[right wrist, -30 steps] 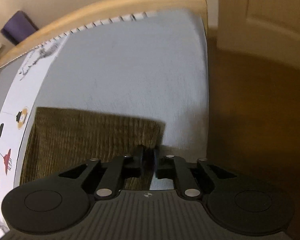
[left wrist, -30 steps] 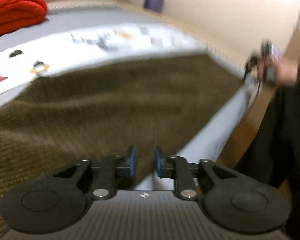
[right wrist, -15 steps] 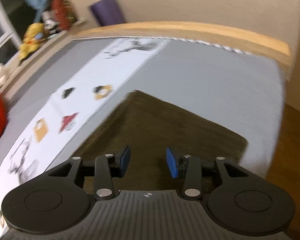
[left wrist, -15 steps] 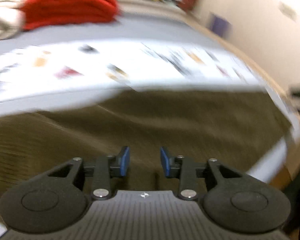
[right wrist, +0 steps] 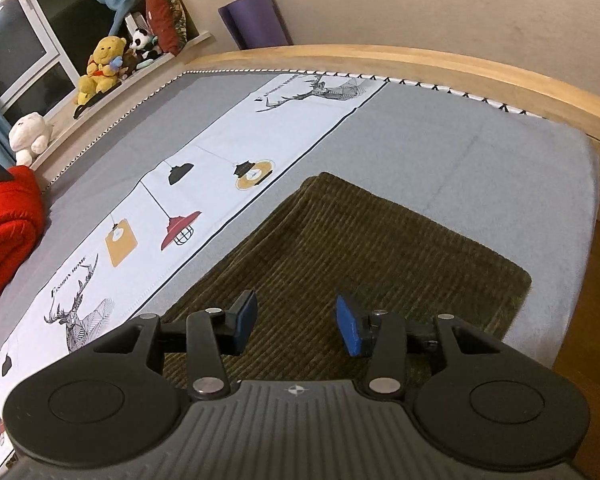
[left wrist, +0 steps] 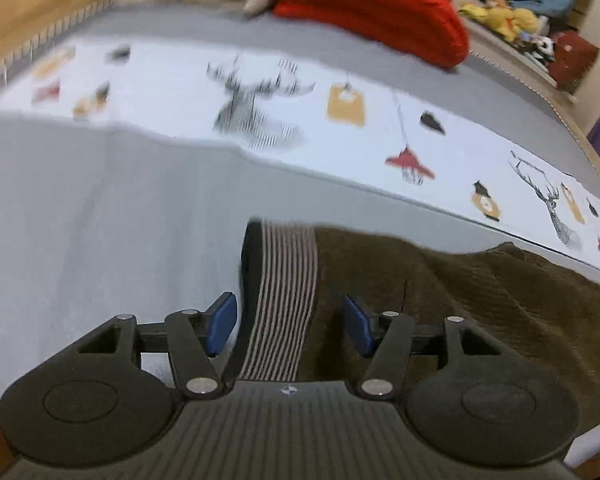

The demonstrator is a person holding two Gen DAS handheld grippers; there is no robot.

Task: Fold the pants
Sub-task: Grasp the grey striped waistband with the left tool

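Left hand-held gripper (left wrist: pixel 286 324) was opening astride the brown corduroy pants' (left wrist: pixel 480 300) striped waistband (left wrist: pixel 286 280); right hand-held gripper (right wrist: pixel 296 324) hovered apart, empty. Best grab the band squarely.

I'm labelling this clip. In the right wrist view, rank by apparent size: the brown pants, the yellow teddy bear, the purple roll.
1. brown pants, nearest, so partly inflated
2. purple roll
3. yellow teddy bear, close to the roll; order unsure

Small lettering on the bedsheet (right wrist: pixel 204 184); too blurred to read.
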